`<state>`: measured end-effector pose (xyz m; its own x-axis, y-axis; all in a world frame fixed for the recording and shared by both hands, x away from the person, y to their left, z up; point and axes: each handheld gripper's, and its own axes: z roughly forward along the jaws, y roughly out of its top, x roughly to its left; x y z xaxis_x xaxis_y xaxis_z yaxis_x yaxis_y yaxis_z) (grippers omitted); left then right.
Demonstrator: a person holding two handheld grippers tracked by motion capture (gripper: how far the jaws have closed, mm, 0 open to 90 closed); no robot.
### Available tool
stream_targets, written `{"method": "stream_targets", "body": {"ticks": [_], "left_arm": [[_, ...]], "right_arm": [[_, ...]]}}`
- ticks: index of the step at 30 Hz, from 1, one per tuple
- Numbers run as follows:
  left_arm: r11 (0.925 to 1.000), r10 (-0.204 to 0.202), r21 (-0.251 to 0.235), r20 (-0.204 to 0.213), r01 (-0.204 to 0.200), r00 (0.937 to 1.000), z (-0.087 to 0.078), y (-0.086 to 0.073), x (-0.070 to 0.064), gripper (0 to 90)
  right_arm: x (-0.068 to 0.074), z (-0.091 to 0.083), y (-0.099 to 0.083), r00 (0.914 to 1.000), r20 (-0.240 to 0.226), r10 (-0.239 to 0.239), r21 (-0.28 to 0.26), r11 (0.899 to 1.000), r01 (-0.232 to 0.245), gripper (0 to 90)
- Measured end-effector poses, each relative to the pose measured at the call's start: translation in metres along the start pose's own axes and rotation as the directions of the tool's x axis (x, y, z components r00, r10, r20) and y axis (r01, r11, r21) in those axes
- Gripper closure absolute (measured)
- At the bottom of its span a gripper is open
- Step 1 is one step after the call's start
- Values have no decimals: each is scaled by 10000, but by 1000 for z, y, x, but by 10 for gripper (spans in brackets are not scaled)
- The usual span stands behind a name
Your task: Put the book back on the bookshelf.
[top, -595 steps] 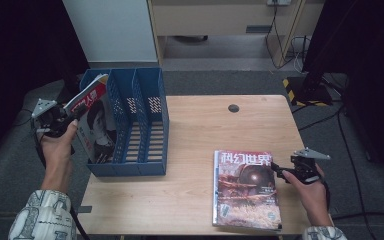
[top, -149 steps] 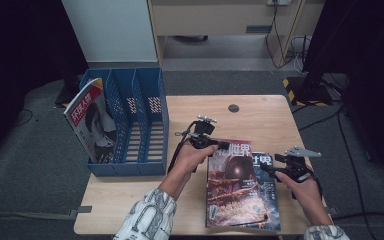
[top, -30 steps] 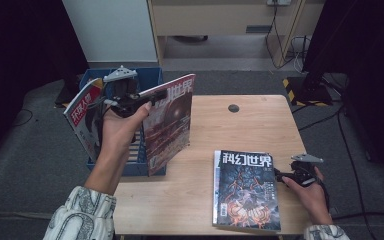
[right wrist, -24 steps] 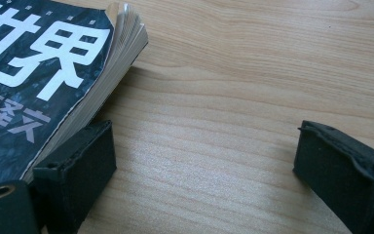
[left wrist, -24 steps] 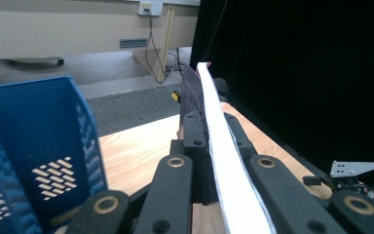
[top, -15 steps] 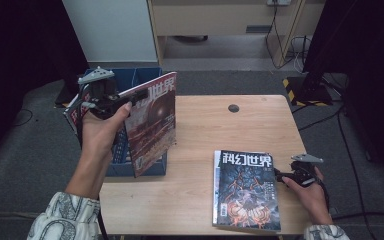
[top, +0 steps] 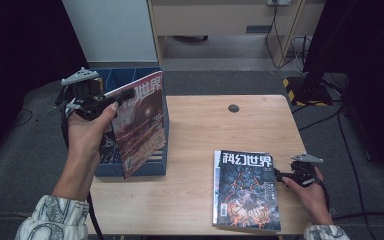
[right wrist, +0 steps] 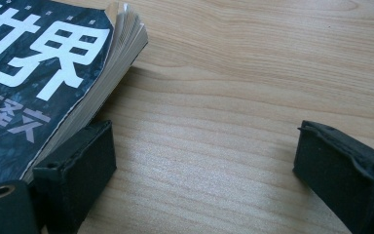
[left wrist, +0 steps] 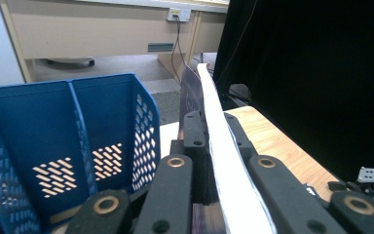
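Note:
My left gripper (top: 125, 94) is shut on the top edge of a magazine (top: 142, 125) with a reddish-brown cover, holding it upright against the right end of the blue slotted file rack (top: 130, 73). In the left gripper view the jaws (left wrist: 209, 127) clamp the magazine's white page edge (left wrist: 220, 151), with the rack's compartments (left wrist: 53, 126) to the left. A second magazine (top: 245, 187), dark with white characters, lies flat on the table's front right. My right gripper (top: 280, 176) rests open on the table at its right edge. Its left pad (right wrist: 80, 163) touches the magazine's corner (right wrist: 39, 63).
The wooden table (top: 200, 125) has a small black round cap (top: 233, 108) near its back edge. Bare wood (right wrist: 253, 73) lies between the right gripper's pads. Grey floor, a cabinet and cables lie beyond the table. The rack stands at the table's left end.
My left gripper has carried the upright magazine leftward and slightly down, from beside the rack to its right end. The right gripper and the flat magazine have stayed put.

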<state>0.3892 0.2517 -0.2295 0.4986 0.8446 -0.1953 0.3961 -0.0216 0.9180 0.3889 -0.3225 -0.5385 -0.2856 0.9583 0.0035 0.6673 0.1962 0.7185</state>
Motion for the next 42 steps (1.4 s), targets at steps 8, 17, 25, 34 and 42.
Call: {"method": "stream_targets", "body": {"ticks": [8,17,25,34,42], "left_arm": [[10000,-82,-58,-196,81,9998,-7,0,7,838],[9998,-161,-112,-457,156,9988,-17,2,17,839],[9996,-230,-168,-737,219,9970,-23,4,26,838],[9990,-370,-269,-1003,345,9943,-32,4,33,838],[9990,-376,-282,-1205,344,9920,-36,5,37,838]], "right_arm": [[0,0,0,10000,20,-13,-14,10000,13,83],[0,0,0,10000,30,-11,-17,10000,11,83],[0,0,0,10000,36,-5,-19,10000,5,84],[0,0,0,10000,44,-25,-29,10000,25,84],[0,0,0,10000,46,-20,-29,10000,20,84]]}}
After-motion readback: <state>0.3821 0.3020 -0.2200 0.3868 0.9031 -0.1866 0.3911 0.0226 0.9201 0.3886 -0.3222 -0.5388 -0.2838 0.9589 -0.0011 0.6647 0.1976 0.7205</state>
